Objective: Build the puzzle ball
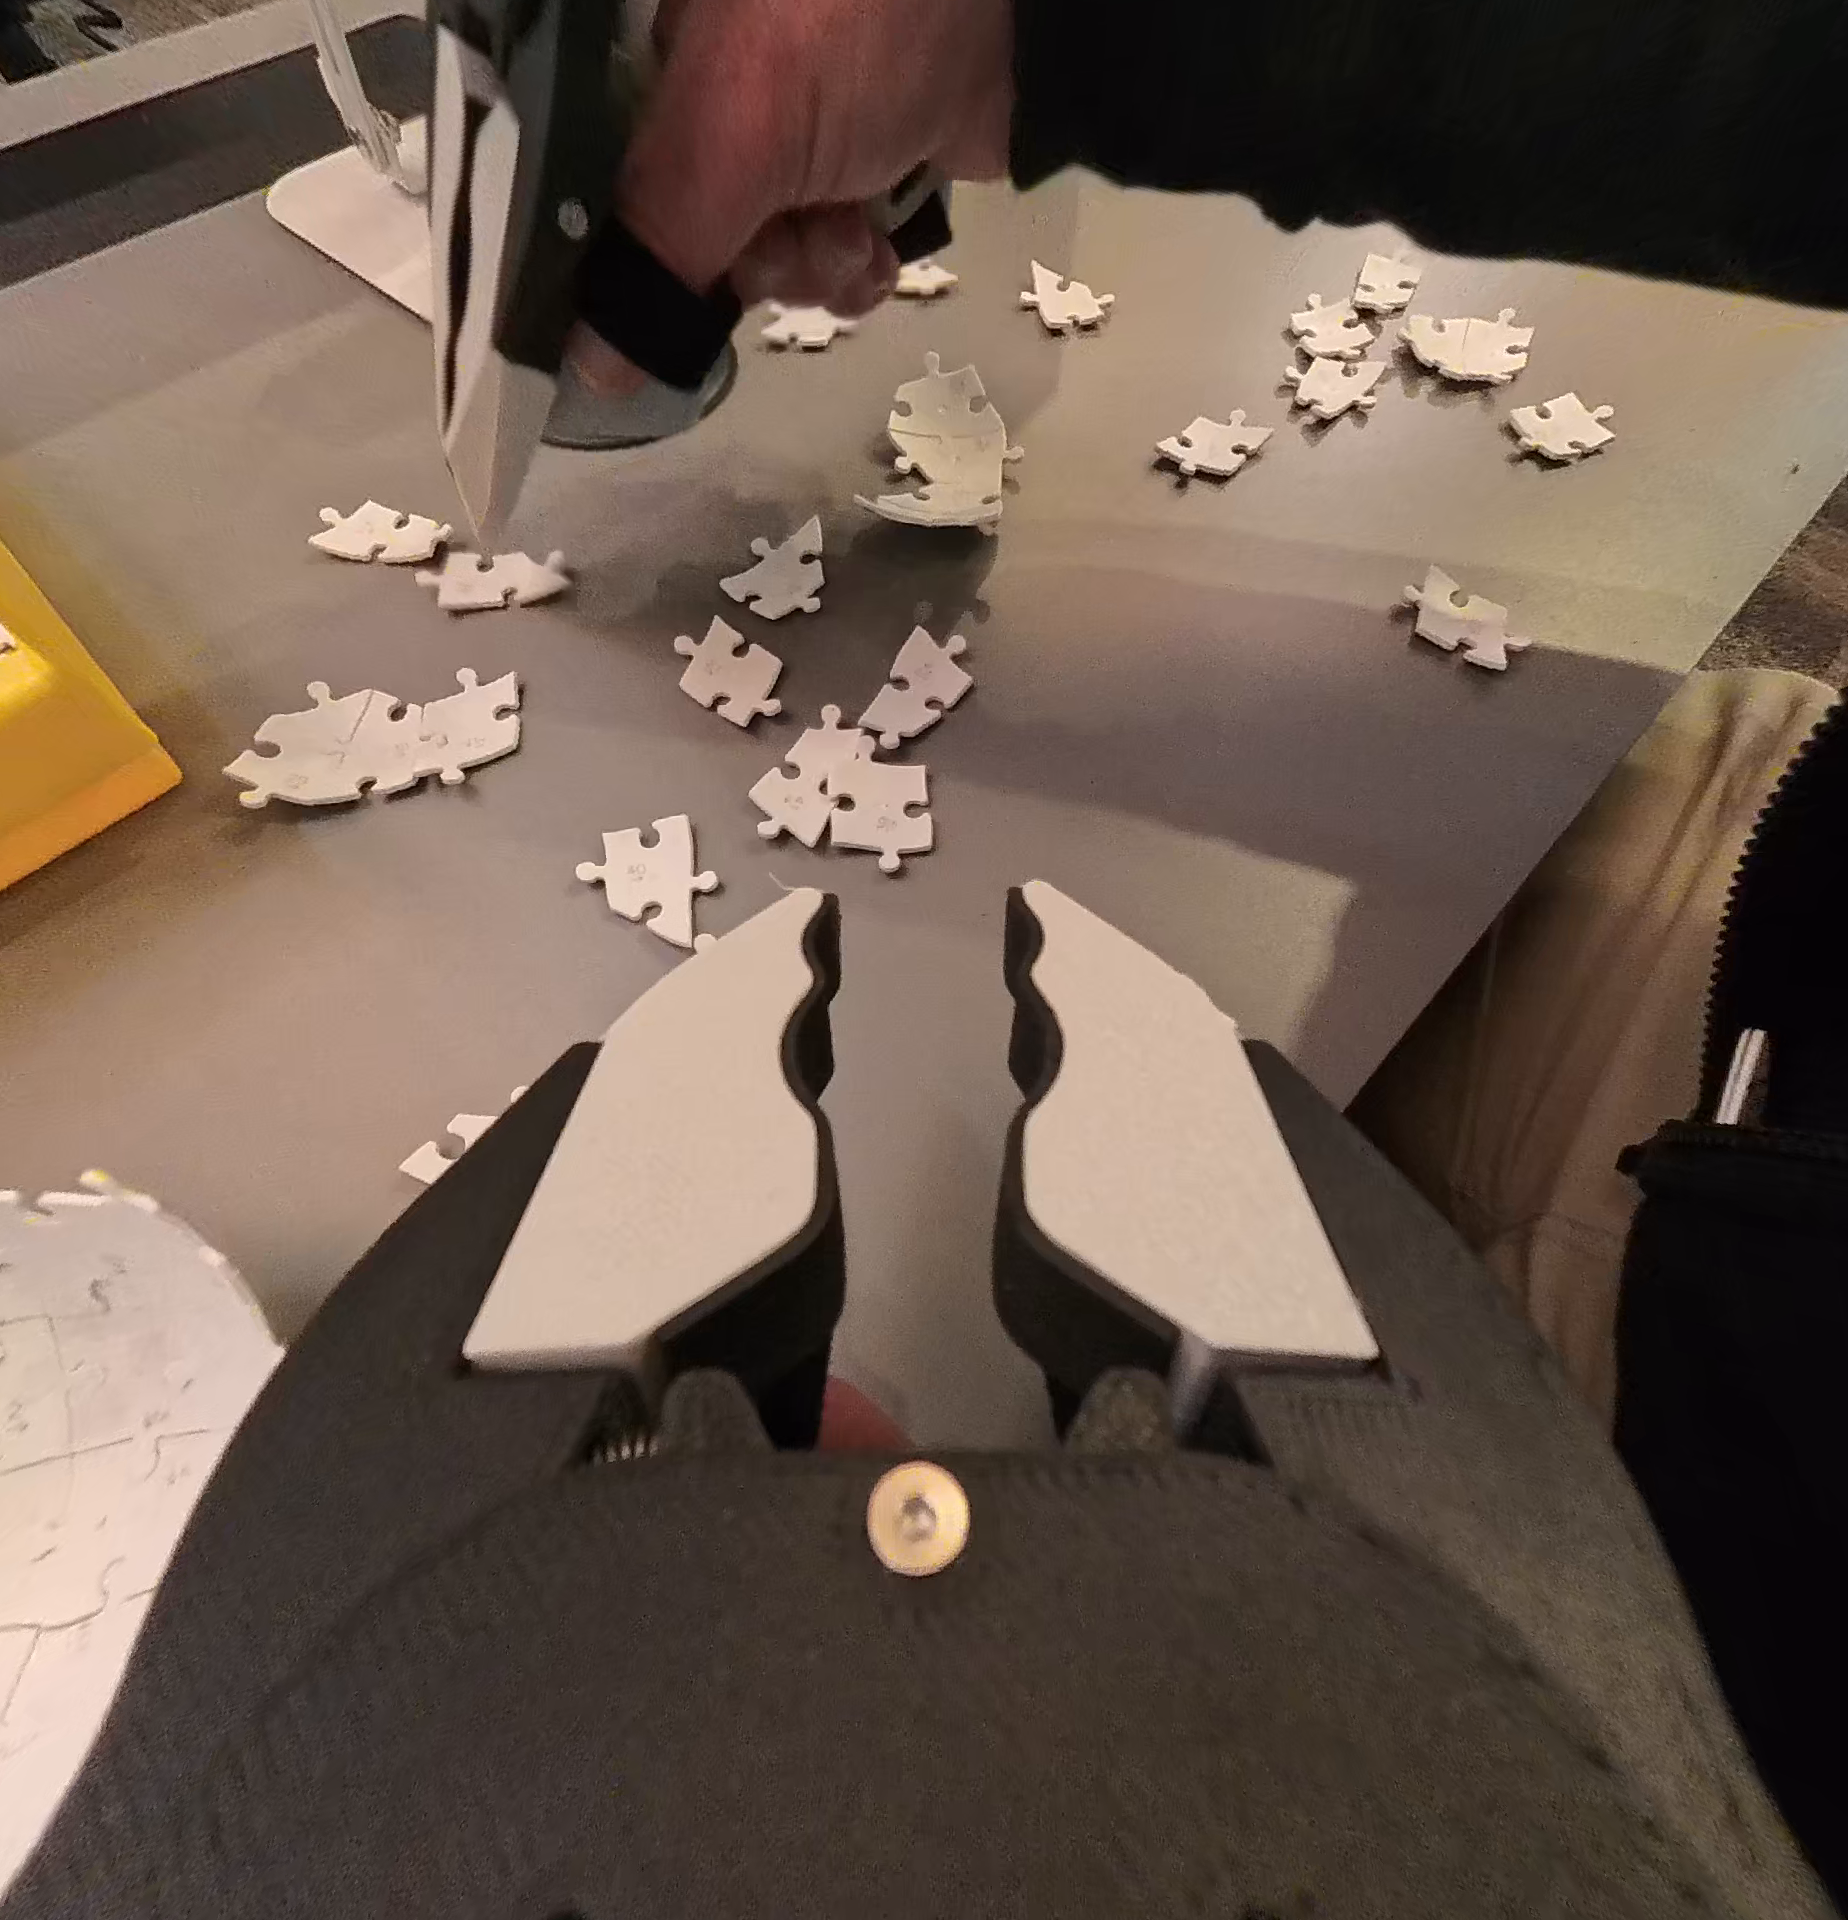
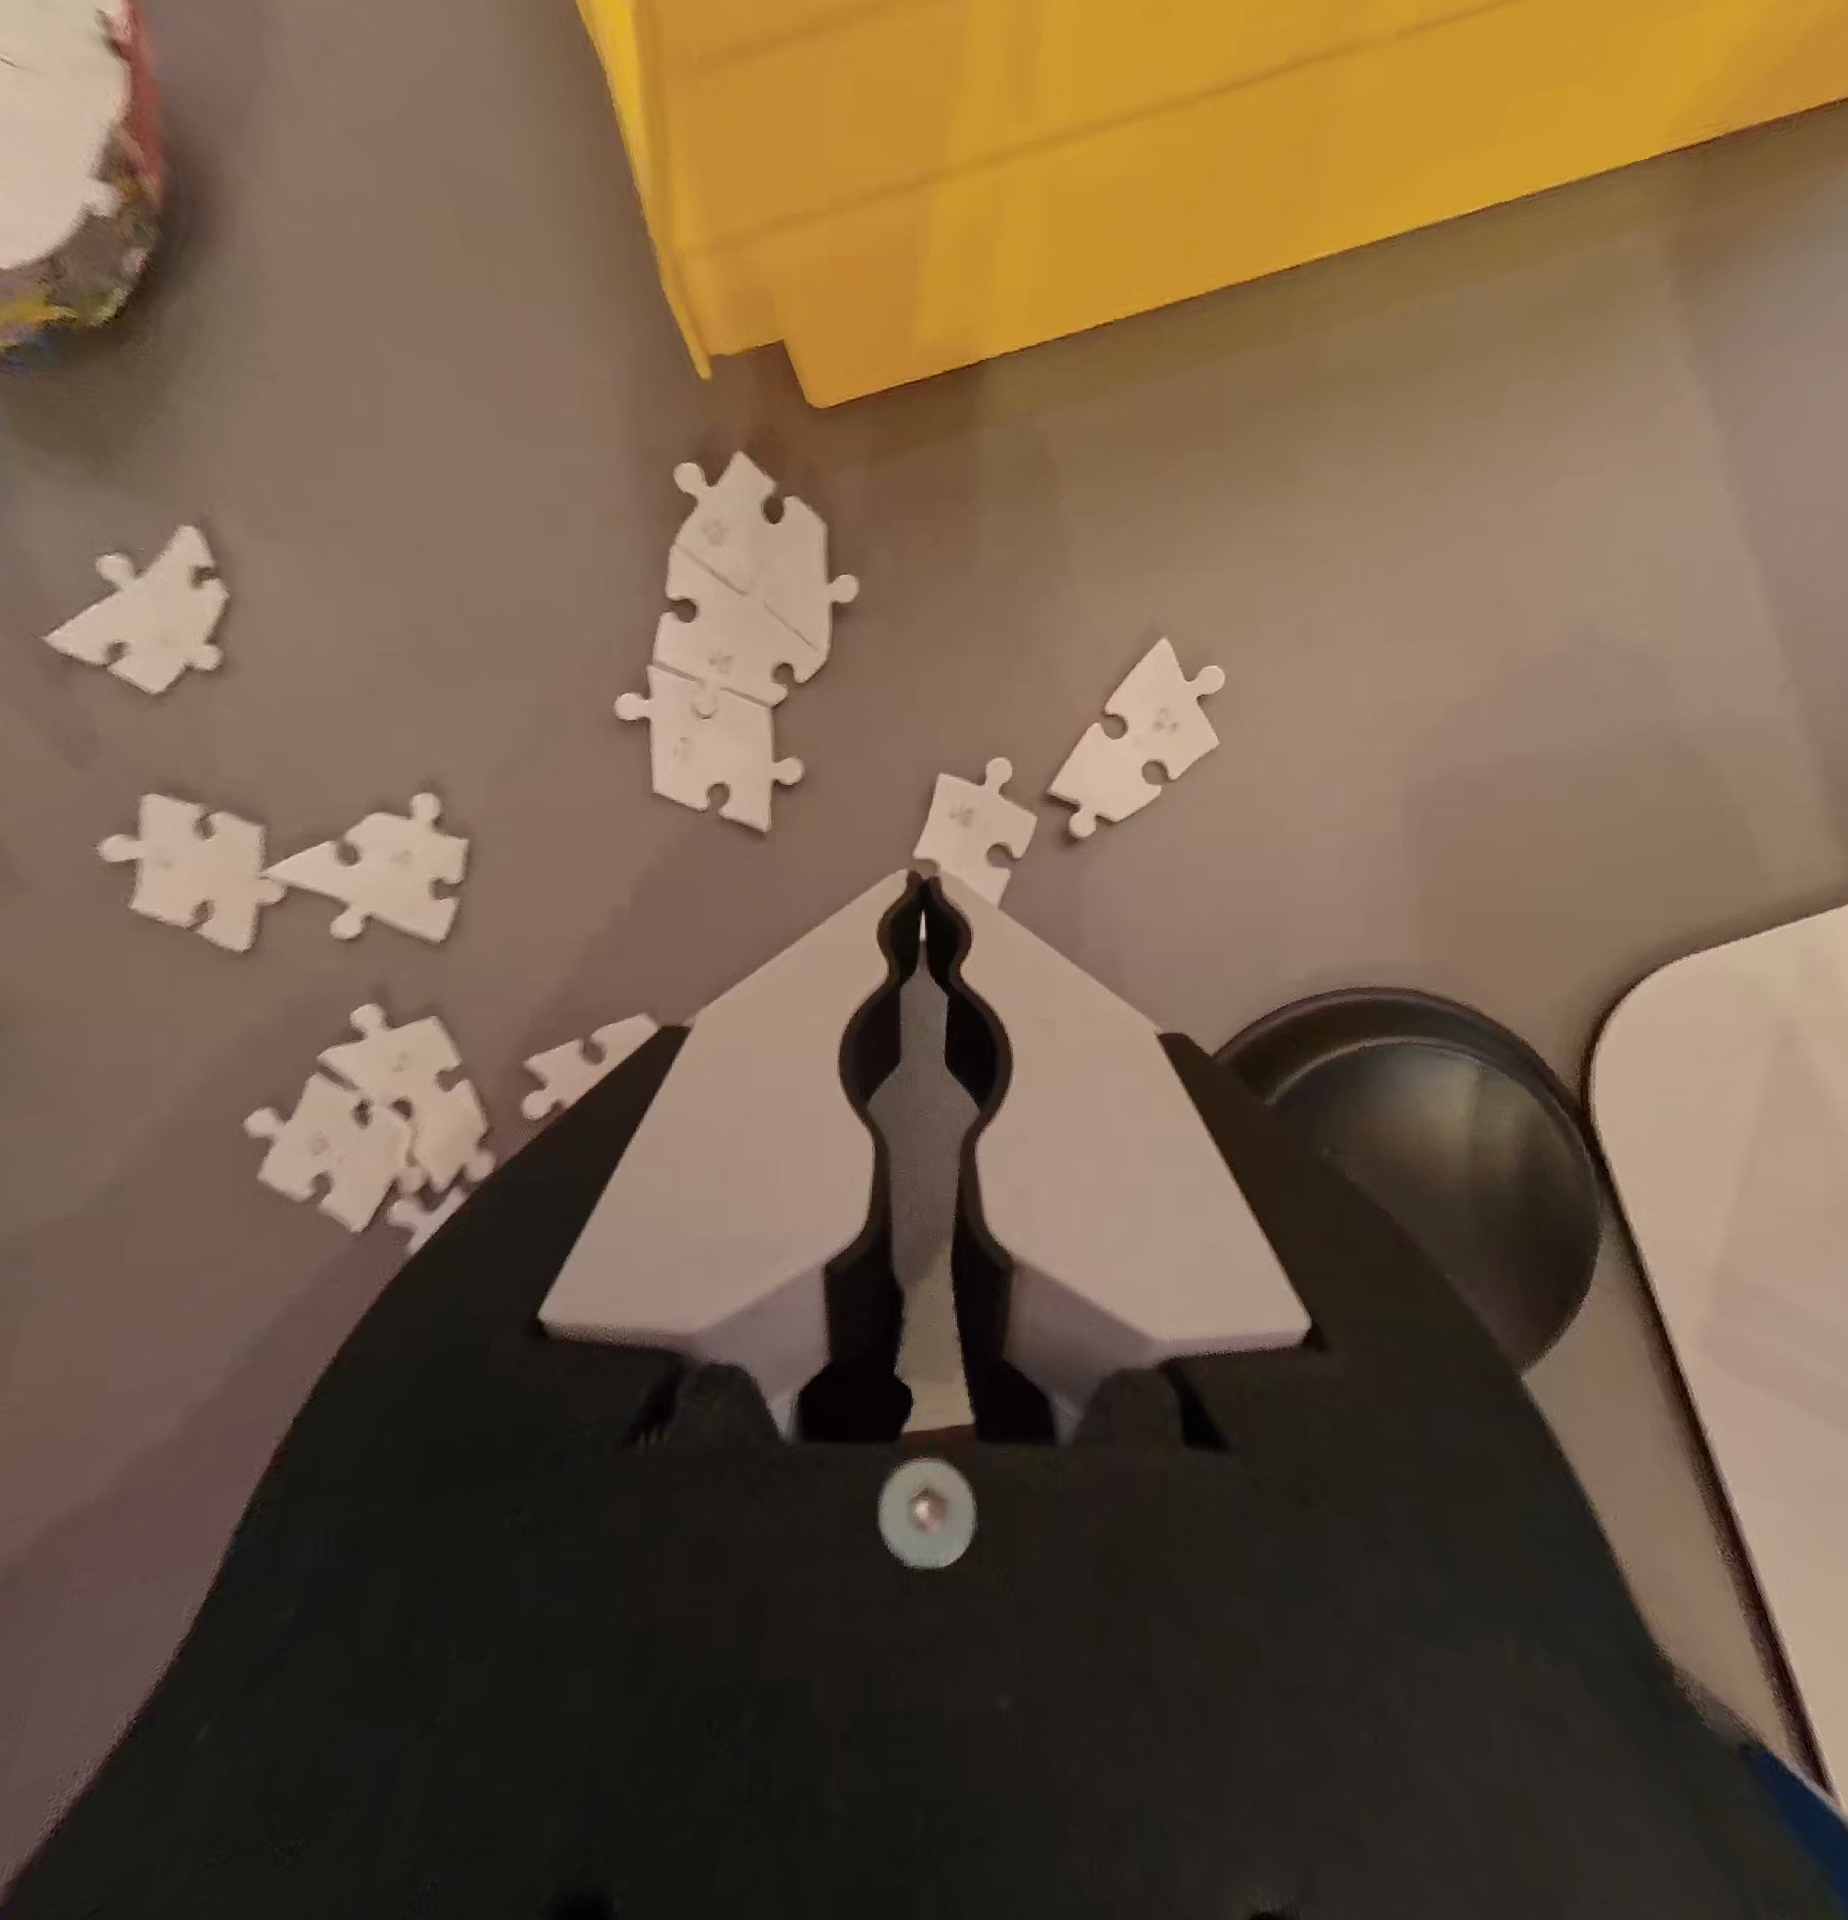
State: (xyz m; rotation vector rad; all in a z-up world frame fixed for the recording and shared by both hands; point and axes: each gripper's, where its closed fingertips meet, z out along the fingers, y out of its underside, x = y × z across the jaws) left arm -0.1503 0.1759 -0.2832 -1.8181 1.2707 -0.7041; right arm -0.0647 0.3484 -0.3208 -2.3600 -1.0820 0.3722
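Several white puzzle pieces (image 1: pixel 878 800) lie scattered on the grey table (image 1: pixel 1159 748). A part-built puzzle ball (image 1: pixel 68 1455) sits at the lower left of the left wrist view and shows in the right wrist view (image 2: pixel 47 156) at the top left. My left gripper (image 1: pixel 922 902) is open and empty above the table, just short of the pieces. My right gripper (image 2: pixel 920 891) points down with its tips closed on the edge of one piece (image 2: pixel 977 831), which lies on the table. The right gripper (image 1: pixel 478 509) also shows in the left wrist view, held by a hand (image 1: pixel 795 135), with that piece (image 1: pixel 499 577) at its tip.
A yellow bin (image 1: pixel 26 748) stands at the left and shows in the right wrist view (image 2: pixel 1107 187). Joined groups of pieces (image 1: pixel 380 738) (image 1: pixel 951 447) lie among the loose ones. A dark round disc (image 2: pixel 1419 1174) and a white board (image 2: pixel 1751 1247) lie to the right. The table edge (image 1: pixel 1626 852) runs at the right.
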